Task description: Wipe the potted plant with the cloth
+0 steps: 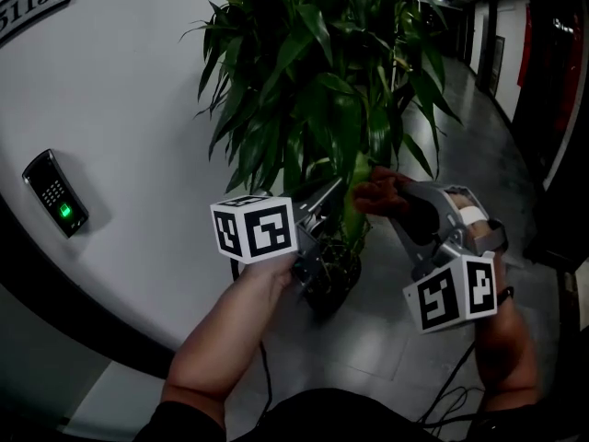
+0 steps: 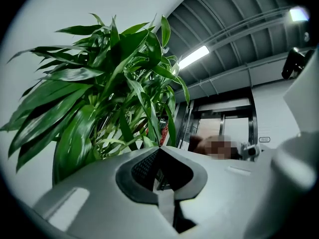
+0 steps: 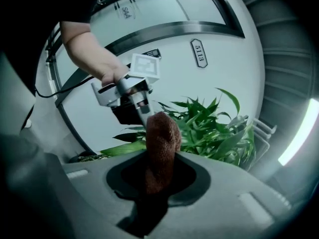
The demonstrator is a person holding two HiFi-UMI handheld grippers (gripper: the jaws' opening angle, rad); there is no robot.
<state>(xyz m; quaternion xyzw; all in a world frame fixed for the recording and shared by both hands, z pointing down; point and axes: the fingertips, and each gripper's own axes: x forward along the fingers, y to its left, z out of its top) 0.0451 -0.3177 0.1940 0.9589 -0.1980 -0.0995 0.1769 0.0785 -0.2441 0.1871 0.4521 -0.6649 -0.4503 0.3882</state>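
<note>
Potted plant (image 1: 322,90) beside wall (image 1: 129,109), corridor floor (image 1: 471,150) beyond

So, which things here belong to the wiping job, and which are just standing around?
Job: potted plant, brown cloth, right gripper shut on it, left gripper by the leaves.
Just around: wall keypad, number plate.

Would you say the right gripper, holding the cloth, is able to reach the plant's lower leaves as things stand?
Probably yes: the right gripper is shut on the cloth, whose end is at the lower leaves, nothing between them. The shut left gripper sits close beside, seemingly not in the way.
</note>
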